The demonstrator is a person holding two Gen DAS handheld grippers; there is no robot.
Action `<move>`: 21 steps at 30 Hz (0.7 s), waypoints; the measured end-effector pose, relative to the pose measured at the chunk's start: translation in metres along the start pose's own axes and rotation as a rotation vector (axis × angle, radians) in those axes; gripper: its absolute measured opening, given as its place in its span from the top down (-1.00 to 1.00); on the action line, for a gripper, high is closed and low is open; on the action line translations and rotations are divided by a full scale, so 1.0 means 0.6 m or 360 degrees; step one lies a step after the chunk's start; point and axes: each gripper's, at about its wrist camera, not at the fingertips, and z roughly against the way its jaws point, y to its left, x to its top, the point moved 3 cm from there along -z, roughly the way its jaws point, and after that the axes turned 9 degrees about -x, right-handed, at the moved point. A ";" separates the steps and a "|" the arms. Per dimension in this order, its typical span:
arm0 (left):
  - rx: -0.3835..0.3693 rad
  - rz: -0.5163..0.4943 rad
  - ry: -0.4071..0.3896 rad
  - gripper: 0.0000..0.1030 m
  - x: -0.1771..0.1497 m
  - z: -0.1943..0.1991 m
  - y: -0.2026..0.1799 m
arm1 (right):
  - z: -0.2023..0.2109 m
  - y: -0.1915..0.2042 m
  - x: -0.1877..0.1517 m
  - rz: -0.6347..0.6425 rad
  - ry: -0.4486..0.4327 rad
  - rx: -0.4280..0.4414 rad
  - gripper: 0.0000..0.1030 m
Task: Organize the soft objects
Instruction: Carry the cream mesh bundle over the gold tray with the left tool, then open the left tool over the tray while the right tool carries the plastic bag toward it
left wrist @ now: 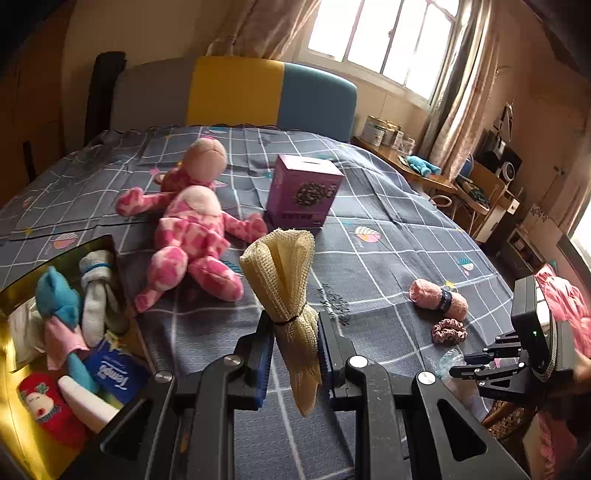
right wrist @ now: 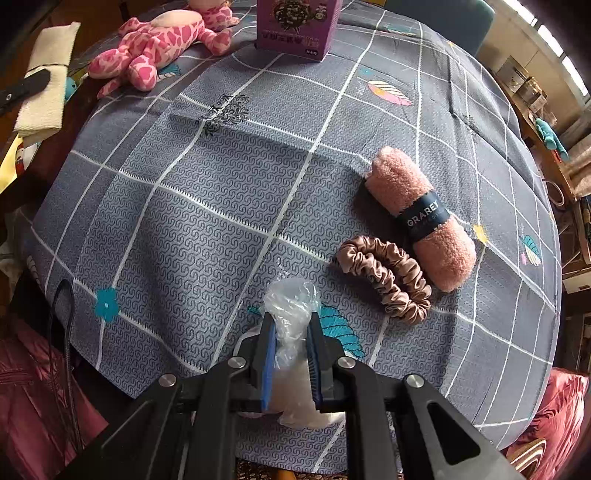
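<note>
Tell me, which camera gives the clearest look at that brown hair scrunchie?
The right wrist view: the scrunchie lies close and sharp on the bedsheet, beside the rolled pink towel. The left wrist view shows it only small, far off.

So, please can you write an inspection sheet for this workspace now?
Surface: bed sheet, grey, checked.
Job's things: gold box partly filled; pink towel roll, scrunchie and plush toy lying loose.
Clutter: purple carton.
Grippers: left hand-held gripper shut on cream mesh roll; right hand-held gripper shut on clear plastic bag.
Cables: black cord at bed edge.
Surroundings: headboard, window.
</note>
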 end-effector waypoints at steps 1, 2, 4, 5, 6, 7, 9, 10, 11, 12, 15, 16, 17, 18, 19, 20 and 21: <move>0.0008 0.0030 -0.0012 0.56 0.001 0.016 0.018 | 0.004 -0.004 -0.001 -0.0013 -0.0007 -0.0003 0.72; 0.0032 0.0056 -0.0031 0.56 0.002 0.036 0.039 | 0.006 -0.008 -0.001 -0.0023 -0.0015 -0.0005 0.72; 0.0101 0.0101 -0.0069 0.56 0.000 0.075 0.085 | 0.009 -0.017 -0.001 -0.0049 -0.0031 -0.0013 0.72; 0.0145 0.0138 -0.0088 0.56 -0.003 0.096 0.114 | 0.012 -0.022 0.000 -0.0066 -0.0039 -0.0013 0.73; 0.0189 0.0174 -0.0097 0.56 -0.008 0.115 0.142 | 0.014 -0.026 0.001 -0.0085 -0.0049 -0.0010 0.73; 0.0256 0.0214 -0.0106 0.56 -0.014 0.136 0.175 | 0.015 -0.029 0.003 -0.0100 -0.0058 -0.0004 0.73; 0.0393 0.0267 -0.0106 0.56 -0.027 0.167 0.234 | 0.020 -0.032 0.006 -0.0121 -0.0071 0.0000 0.72; 0.0457 0.0300 -0.0095 0.56 -0.037 0.180 0.264 | 0.022 -0.034 0.008 -0.0134 -0.0081 0.0006 0.73; 0.0502 0.0331 -0.0079 0.56 -0.047 0.189 0.289 | 0.026 -0.035 0.012 -0.0143 -0.0093 0.0012 0.73; 0.0542 0.0360 -0.0061 0.56 -0.056 0.198 0.313 | 0.032 -0.033 0.018 -0.0142 -0.0109 0.0011 0.73; 0.0647 0.0416 0.0013 0.56 -0.082 0.215 0.375 | 0.060 -0.010 0.030 -0.0114 -0.0190 -0.0005 0.73; 0.0677 0.0426 0.0029 0.56 -0.089 0.217 0.391 | 0.070 -0.005 0.034 -0.0099 -0.0215 -0.0012 0.73; 0.0697 0.0432 0.0065 0.56 -0.097 0.215 0.406 | 0.079 0.000 0.042 -0.0088 -0.0237 -0.0013 0.73; 0.0706 0.0445 0.0102 0.56 -0.104 0.211 0.420 | 0.089 0.004 0.050 -0.0080 -0.0263 -0.0011 0.73; 0.0718 0.0468 0.0117 0.54 -0.111 0.210 0.435 | 0.098 0.011 0.058 -0.0070 -0.0290 -0.0010 0.73; 0.0718 0.0479 0.0129 0.52 -0.115 0.207 0.444 | 0.100 0.023 0.071 -0.0057 -0.0315 -0.0002 0.73; 0.0713 0.0486 0.0155 0.52 -0.119 0.201 0.451 | 0.110 0.032 0.081 -0.0042 -0.0347 0.0019 0.73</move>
